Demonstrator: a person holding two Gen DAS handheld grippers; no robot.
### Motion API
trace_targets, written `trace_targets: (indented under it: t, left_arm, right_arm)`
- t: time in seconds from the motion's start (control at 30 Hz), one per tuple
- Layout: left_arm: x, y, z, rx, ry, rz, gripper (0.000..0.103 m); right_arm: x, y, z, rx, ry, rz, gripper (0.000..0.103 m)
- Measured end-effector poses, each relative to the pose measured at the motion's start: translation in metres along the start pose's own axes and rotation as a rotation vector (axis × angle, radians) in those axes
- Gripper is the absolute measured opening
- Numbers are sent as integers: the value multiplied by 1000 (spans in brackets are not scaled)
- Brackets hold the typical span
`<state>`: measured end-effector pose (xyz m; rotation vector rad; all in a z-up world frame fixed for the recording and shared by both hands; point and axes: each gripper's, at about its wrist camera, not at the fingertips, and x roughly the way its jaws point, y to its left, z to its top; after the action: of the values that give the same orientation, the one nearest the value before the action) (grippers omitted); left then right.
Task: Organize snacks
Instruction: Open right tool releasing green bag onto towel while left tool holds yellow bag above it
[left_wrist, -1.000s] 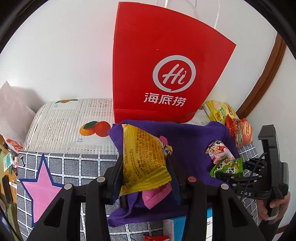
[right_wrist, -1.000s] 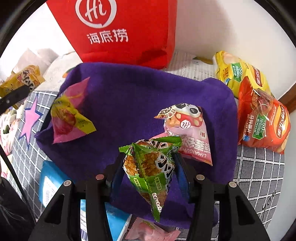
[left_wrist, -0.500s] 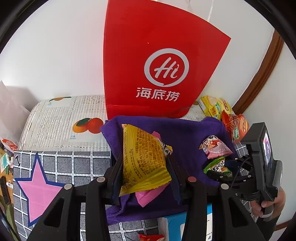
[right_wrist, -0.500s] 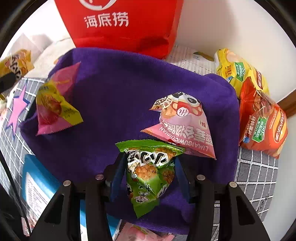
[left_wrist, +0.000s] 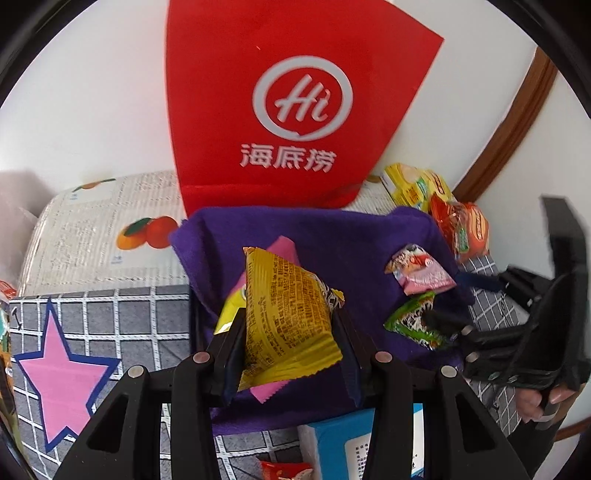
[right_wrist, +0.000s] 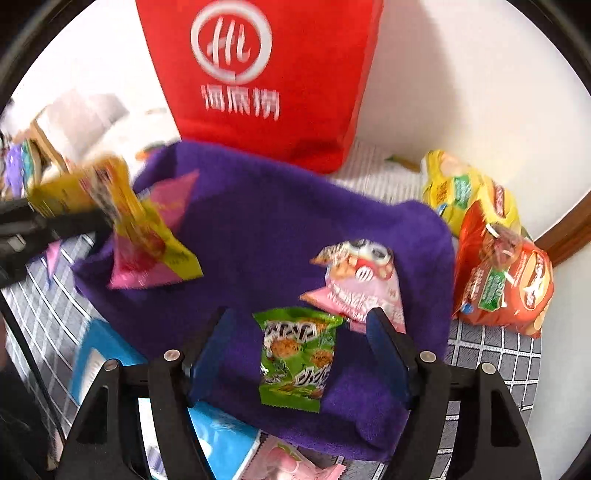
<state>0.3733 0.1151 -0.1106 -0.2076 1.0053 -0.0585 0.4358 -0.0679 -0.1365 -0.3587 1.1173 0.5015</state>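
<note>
The left gripper (left_wrist: 290, 332) is clamped on a yellow snack packet (left_wrist: 286, 314), both fingers pressed to its sides, holding it above the near left part of a purple towel (left_wrist: 332, 240). Directly beneath and behind that packet a pink-and-yellow packet (right_wrist: 147, 254) lies on the towel. The right gripper (right_wrist: 299, 350) has its fingers spread apart, and a green snack packet (right_wrist: 295, 356) sits on the towel between them, with a gap showing on each side. Just beyond the right finger, a pink panda packet (right_wrist: 362, 284) rests on the towel, its lower edge close to the green one. Farther ahead of both grippers a red paper bag (left_wrist: 291, 110) stands upright against the wall at the towel's far edge. To the right of the right gripper, off the towel, an orange chip bag (right_wrist: 506, 280) lies on the grid-patterned cloth (right_wrist: 495, 354) with a yellow chip bag (right_wrist: 461, 188) just behind it. A blue box (right_wrist: 99, 362) pokes out under the towel's near left edge
</note>
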Motion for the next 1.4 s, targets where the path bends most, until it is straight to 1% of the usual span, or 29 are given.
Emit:
trace_targets:
  t: [0.07, 0.13, 0.17, 0.23, 0.37, 0.47, 0.63, 0.77, 1.03, 1.13, 1.2, 1.27, 1.33, 1.4]
  left_arm:
    - [4, -3, -2, 7, 13, 3, 42]
    - [9, -7, -3, 20, 34, 1, 42]
    - [11, -9, -4, 25, 44, -1, 42]
    - [14, -11, -5, 31, 56, 0, 42]
    - [20, -16, -7, 50, 69, 9, 42]
    - [25, -17, -8, 53, 85, 19, 42]
    - [35, -19, -11, 47, 115, 0, 42]
    - [44, -18, -13, 35, 142, -5, 42]
    - [46, -18, -12, 30, 138, 2, 42]
    - [46, -18, -11, 24, 143, -1, 51]
    - [41, -18, -9, 21, 127, -12, 55]
    - [34, -18, -8, 24, 105, -10, 61]
    - [26, -17, -6, 21, 78, -13, 64]
    - [19, -16, -4, 15, 60, -17, 64]
  right_arm:
    - [-14, -4, 3, 30, -51, 5, 74]
    - [-26, -7, 5, 64, -94, -17, 74]
    - [-35, -9, 5, 86, -130, -36, 74]
    - [-46, -8, 8, 100, -177, -46, 74]
    - [-67, -9, 8, 118, -254, -50, 74]
    - [-79, -10, 6, 136, -296, -28, 74]
    - [-83, -14, 5, 161, -304, -15, 74]
    - [-74, -17, 6, 174, -273, -24, 74]
    - [-65, -16, 6, 168, -244, -32, 74]
    - [-63, -13, 6, 155, -241, -36, 74]
    - [-65, -13, 7, 156, -251, -43, 74]
    - [-68, -14, 6, 167, -269, -41, 74]
    - [-71, -15, 6, 176, -285, -39, 74]
    - [-75, -16, 5, 190, -315, -56, 74]
